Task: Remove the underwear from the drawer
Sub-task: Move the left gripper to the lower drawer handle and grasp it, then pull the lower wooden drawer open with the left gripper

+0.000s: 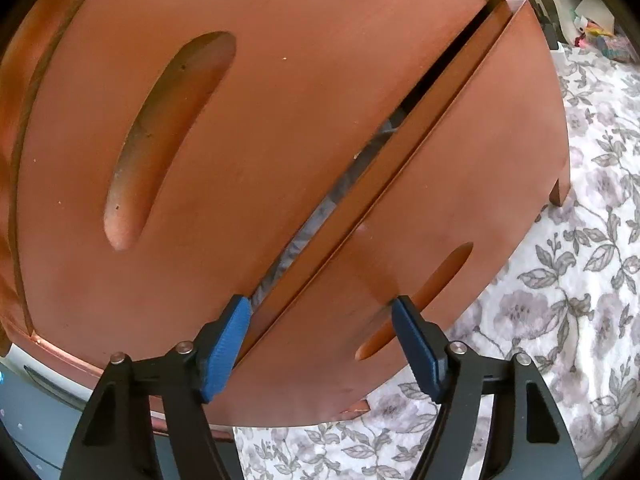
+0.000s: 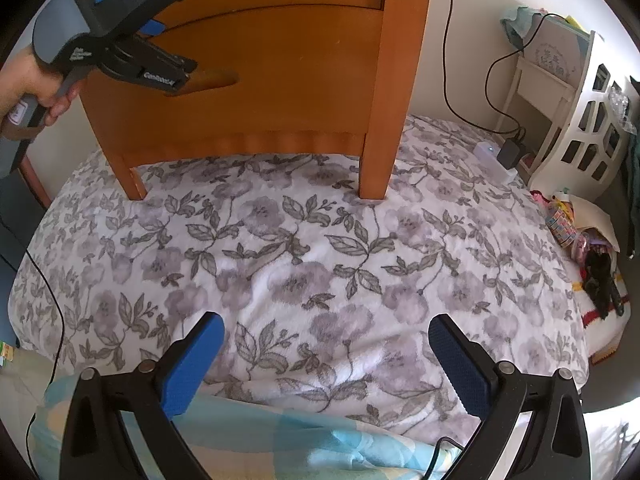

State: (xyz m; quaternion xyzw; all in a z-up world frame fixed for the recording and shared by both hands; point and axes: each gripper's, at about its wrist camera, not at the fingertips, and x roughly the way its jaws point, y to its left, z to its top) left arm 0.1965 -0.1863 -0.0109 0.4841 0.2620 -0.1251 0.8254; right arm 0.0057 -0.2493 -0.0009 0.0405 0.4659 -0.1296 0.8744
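Note:
A reddish wooden cabinet [image 1: 280,120] fills the left wrist view. Its lower drawer front [image 1: 460,184] stands slightly out, and grey fabric [image 1: 320,216], likely the underwear, shows in the narrow gap above it. My left gripper [image 1: 320,304] is shut on that drawer front. One blue finger [image 1: 228,344] sits in the gap behind the top edge and the other [image 1: 416,344] in the handle slot [image 1: 436,280]. The right wrist view shows the left gripper [image 2: 176,60] against the cabinet [image 2: 280,80], held by a hand [image 2: 36,80]. My right gripper [image 2: 326,332] hangs open over the floral blanket [image 2: 300,248], holding nothing.
The upper drawer has a long handle recess [image 1: 160,140]. The cabinet stands on legs on the blanket. At the right are a white shelf unit [image 2: 580,120], a power strip with cables [image 2: 496,152] and a pile of small toys [image 2: 580,240]. A light blue cloth [image 2: 280,432] lies near me.

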